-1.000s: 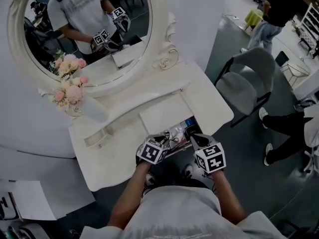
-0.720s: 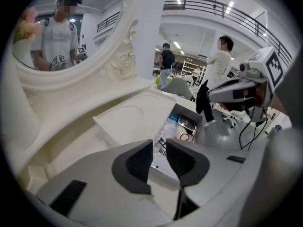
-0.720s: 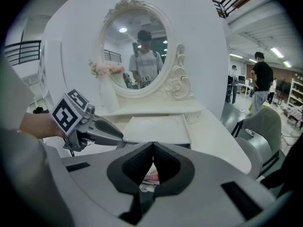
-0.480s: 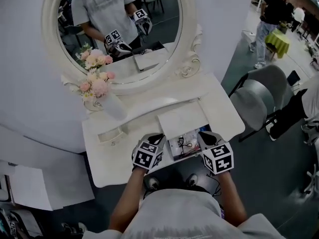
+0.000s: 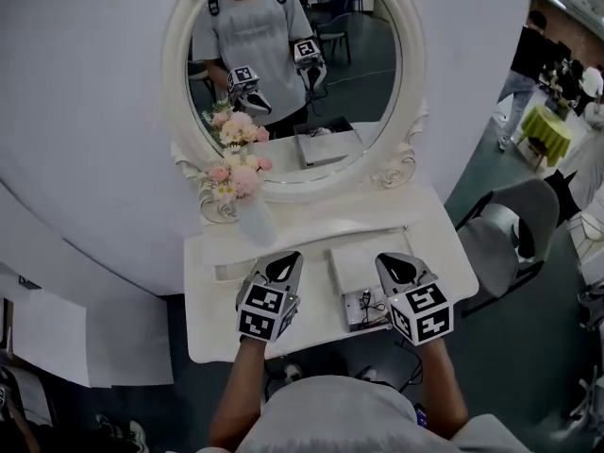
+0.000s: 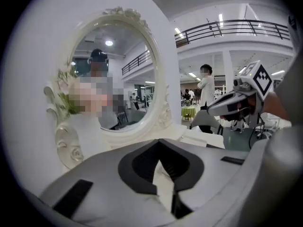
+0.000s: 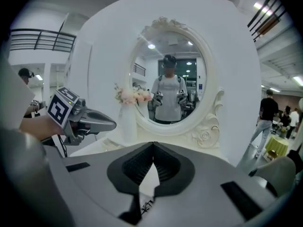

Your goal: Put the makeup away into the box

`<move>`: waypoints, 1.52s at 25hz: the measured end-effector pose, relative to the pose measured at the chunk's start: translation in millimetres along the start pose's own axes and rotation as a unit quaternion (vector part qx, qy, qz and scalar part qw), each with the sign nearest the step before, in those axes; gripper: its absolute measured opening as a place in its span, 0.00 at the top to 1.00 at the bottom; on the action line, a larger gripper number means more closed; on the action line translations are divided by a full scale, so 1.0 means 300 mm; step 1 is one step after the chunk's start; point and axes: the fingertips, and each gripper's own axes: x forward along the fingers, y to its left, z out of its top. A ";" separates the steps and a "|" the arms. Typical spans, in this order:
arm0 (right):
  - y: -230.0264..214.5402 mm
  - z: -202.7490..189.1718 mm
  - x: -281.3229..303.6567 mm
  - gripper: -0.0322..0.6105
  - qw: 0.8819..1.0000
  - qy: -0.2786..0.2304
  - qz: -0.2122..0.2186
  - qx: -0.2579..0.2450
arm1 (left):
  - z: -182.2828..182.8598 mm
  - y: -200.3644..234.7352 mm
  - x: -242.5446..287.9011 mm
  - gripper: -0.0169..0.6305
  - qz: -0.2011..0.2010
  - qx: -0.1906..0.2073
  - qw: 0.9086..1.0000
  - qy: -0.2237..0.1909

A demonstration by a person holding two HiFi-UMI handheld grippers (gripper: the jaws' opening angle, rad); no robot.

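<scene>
The white makeup box (image 5: 361, 261) stands open on the dressing table (image 5: 212, 328), near its front edge. Small dark items and a cord lie in its front part (image 5: 366, 308). My left gripper (image 5: 286, 264) hovers left of the box and points at the mirror. Its jaws have just closed and meet at the tips (image 6: 159, 142) with nothing between them. To the right of the box my right gripper (image 5: 392, 262) is raised too, with its jaws shut and empty (image 7: 152, 144). Each gripper shows in the other's view: left gripper (image 7: 90, 122), right gripper (image 6: 225, 107).
An oval mirror (image 5: 293, 74) in an ornate white frame backs the table. A vase of pink flowers (image 5: 247, 206) stands at the back left, and a small tray (image 5: 229, 273) lies left of my left gripper. A grey chair (image 5: 510, 234) is to the right, with people beyond it.
Both grippers have lifted up and away from the box at the table's front edge and now point toward the mirror. The head view has swung up, so the whole mirror shows.
</scene>
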 end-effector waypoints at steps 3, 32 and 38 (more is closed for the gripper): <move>0.041 0.098 -0.005 0.95 0.999 -0.024 0.017 -0.022 | 0.099 0.040 -0.070 0.98 0.020 0.005 0.999 -0.039; 0.228 0.469 -0.090 0.95 0.982 -0.141 0.075 -0.098 | 0.425 0.122 -0.386 0.99 0.130 0.130 0.974 -0.133; 0.243 0.476 -0.079 0.95 0.982 -0.138 0.077 -0.103 | 0.416 0.135 -0.386 0.99 0.130 0.125 0.975 -0.131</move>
